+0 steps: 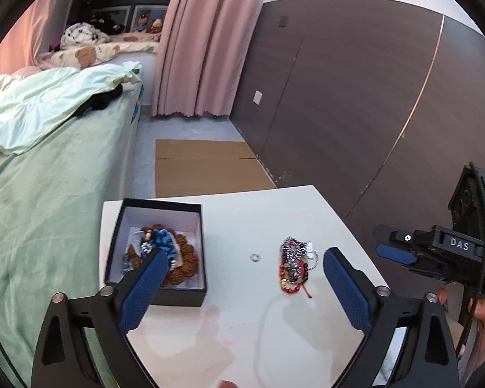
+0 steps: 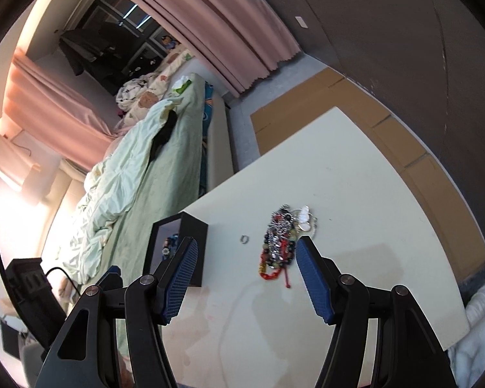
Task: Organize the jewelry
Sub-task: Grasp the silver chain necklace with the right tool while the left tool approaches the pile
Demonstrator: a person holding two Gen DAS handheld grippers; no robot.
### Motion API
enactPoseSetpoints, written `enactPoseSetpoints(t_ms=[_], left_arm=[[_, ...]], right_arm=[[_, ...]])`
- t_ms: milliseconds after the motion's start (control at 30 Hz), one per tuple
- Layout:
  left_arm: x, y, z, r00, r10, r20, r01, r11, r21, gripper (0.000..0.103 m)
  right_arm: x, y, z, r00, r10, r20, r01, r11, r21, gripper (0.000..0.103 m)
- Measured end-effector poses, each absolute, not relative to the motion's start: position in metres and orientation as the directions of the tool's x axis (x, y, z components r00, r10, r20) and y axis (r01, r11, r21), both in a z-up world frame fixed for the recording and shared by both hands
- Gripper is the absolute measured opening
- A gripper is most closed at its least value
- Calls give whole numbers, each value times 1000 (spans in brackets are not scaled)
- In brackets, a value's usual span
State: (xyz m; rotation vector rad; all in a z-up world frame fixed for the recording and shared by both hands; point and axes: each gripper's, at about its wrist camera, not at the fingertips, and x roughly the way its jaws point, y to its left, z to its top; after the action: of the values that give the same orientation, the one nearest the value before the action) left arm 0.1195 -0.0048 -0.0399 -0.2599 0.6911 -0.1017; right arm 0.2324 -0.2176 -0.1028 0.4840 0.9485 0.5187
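Box: black box (image 1: 190, 294) at the left side of the white table (image 1: 274, 213), lid off, white inside.
In the box already: brown bead strings (image 1: 186, 258) and blue beads (image 1: 161, 237), plus some smaller bits, too tangled to tell apart.
Still on the table: a heap of bracelets and chains (image 1: 294, 263), red, dark and silver all mixed, well right of the box.
Also left out: one small silver ring (image 1: 254, 257), alone between the box and the heap, touching neither.
Left gripper (image 1: 242, 271): fingers spread wide, holding nothing, low over the table, left finger (image 1: 145, 287) in front of the box, right finger just right of the heap.
Right gripper (image 2: 245, 265): spread wide too, holding nothing, aimed at the heap (image 2: 278, 242) with the ring (image 2: 244, 239) nearby.
How far along: looks like partway, some jewelry packed, a good pile not yet packed.
Left to do: likely pick up the heap and the ring and put them in the box.
Tricky part: ring is tiny and flat, probably hard to pinch; chains may snag and come up together.
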Motion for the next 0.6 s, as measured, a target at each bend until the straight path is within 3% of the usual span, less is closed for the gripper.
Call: enactPoseSetpoints(t_ms=[233, 500, 600], left_arm=[[134, -19, -56, 725, -226, -651, 36, 956, -292, 75], [149, -24, -71, 690, -256, -677, 31, 945, -325, 59], [154, -21, -76, 678, -253, -691, 9, 942, -336, 56]], right_arm=[[244, -214, -121, 449, 572, -687, -168, 809, 564, 63], [265, -191, -135, 418, 535, -734, -181, 841, 509, 42], [274, -184, -143, 401, 523, -752, -179, 850, 495, 39]])
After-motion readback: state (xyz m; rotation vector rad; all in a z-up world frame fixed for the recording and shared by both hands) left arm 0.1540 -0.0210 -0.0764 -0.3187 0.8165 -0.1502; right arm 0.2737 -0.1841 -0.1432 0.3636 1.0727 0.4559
